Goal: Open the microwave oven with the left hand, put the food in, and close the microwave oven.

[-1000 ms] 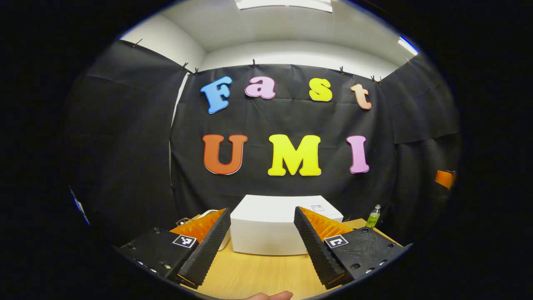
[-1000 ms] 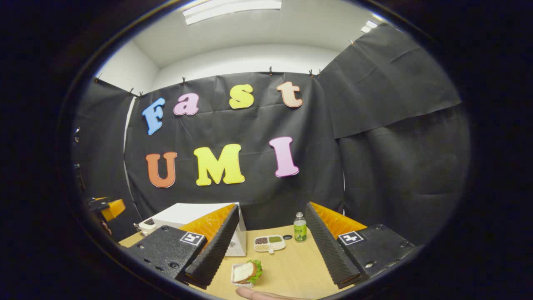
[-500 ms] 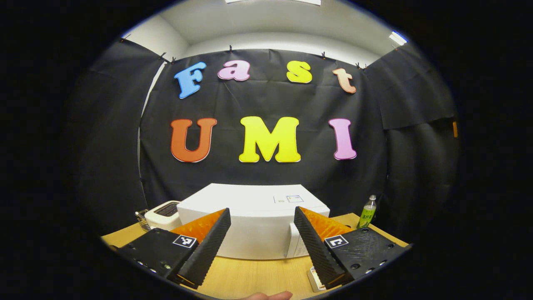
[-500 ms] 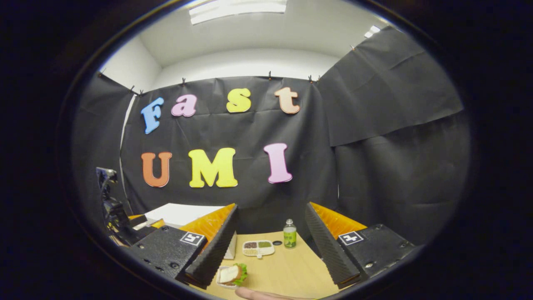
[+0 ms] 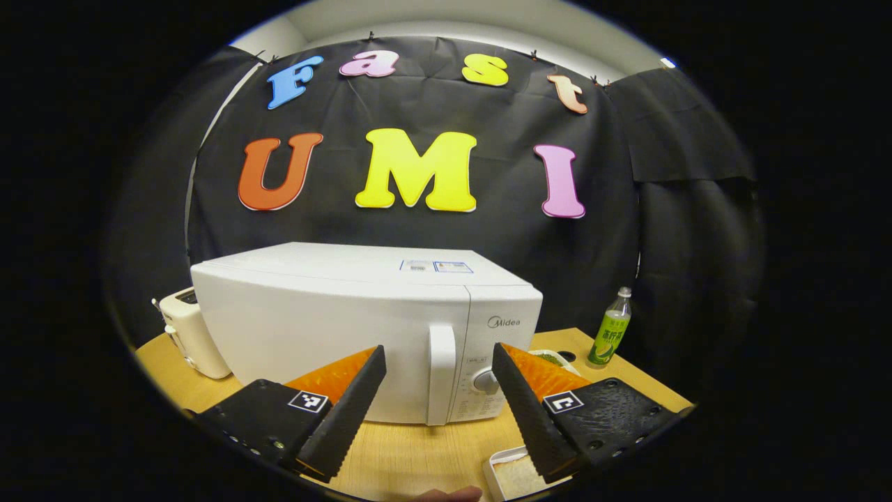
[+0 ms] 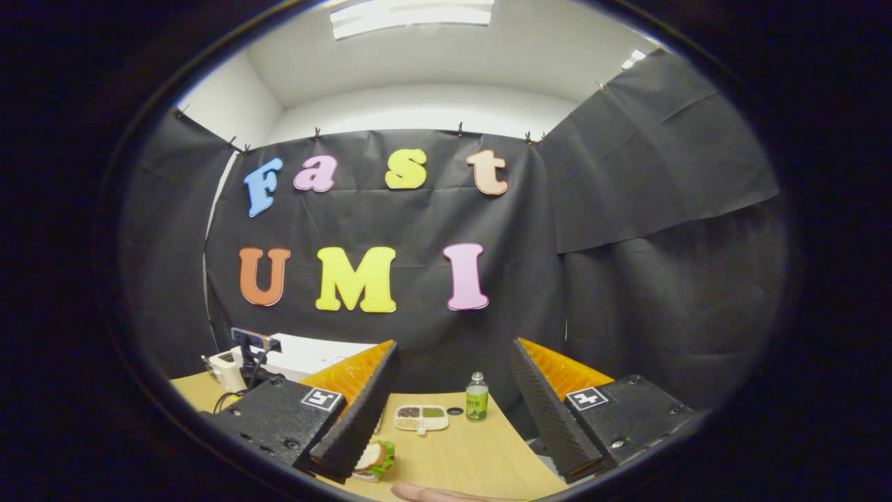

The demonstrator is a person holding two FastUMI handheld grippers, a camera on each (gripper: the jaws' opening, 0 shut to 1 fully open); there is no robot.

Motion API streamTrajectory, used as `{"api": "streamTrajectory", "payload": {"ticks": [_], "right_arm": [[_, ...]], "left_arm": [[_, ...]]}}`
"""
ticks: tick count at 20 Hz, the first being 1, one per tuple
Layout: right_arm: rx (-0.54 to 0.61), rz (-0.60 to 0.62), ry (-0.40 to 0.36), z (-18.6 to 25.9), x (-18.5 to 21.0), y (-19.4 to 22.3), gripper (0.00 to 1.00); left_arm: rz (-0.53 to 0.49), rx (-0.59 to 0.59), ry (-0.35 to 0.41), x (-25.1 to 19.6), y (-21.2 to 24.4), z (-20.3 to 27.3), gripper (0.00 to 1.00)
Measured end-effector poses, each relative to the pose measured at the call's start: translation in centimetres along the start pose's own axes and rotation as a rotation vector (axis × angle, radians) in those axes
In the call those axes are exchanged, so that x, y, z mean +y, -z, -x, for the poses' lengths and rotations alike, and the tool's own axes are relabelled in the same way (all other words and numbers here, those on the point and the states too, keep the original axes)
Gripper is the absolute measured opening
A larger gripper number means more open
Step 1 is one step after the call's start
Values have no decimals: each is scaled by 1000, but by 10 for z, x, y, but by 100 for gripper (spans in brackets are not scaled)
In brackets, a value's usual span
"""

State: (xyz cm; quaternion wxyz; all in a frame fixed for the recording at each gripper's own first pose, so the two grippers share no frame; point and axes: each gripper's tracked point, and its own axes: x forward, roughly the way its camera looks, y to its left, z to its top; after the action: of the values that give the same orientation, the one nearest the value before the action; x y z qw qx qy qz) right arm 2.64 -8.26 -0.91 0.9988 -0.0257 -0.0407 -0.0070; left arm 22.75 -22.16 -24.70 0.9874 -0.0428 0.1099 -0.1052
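The white microwave (image 5: pixel 334 328) stands shut on the wooden table (image 5: pixel 411 457), its upright handle (image 5: pixel 441 373) just left of the dial panel. My left gripper (image 5: pixel 437 348) is open a short way in front of that handle, touching nothing. In the right gripper view the microwave's top (image 6: pixel 317 352) shows at the left, behind the other gripper's camera mount (image 6: pixel 254 345). A sandwich with lettuce (image 6: pixel 374 457) lies in a small tray near the table's front, partly hidden by a finger of my right gripper (image 6: pixel 453 345), which is open and holds nothing.
A white toaster (image 5: pixel 185 331) stands left of the microwave. A green bottle (image 6: pixel 477 397) and a divided dish of grains (image 6: pixel 421 416) sit at the back right. A white container (image 5: pixel 512 475) lies under my left gripper's right finger. A person's fingertip (image 6: pixel 432 493) shows at the bottom.
My left gripper has moved down and toward the microwave, which has grown large, its door front and handle now in sight. The right gripper has drifted slightly; the sandwich slid further behind its finger.
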Motion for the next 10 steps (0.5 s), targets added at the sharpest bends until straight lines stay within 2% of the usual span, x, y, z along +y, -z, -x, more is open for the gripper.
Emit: {"api": "streamTrajectory", "payload": {"ticks": [3,5,6,7,8,9,10], "right_arm": [[-21,-1,0,0,-7,2,100],[-33,6,2,-3,-11,4,100],[-30,9,3,-4,-14,7,94],[-21,10,7,-6,-16,12,94],[-12,7,8,-7,-19,15,94],[-5,4,9,-8,-21,18,100],[3,0,11,-9,-24,21,94]], "left_arm": [[-5,38,4,-4,23,-17,96],[-3,66,-26,3,36,-28,95],[0,67,-34,5,39,-32,63],[-3,67,-53,9,41,-37,71],[-14,67,-66,13,44,-40,65],[6,70,-52,10,45,-43,59],[3,88,-49,8,52,-43,40]]}}
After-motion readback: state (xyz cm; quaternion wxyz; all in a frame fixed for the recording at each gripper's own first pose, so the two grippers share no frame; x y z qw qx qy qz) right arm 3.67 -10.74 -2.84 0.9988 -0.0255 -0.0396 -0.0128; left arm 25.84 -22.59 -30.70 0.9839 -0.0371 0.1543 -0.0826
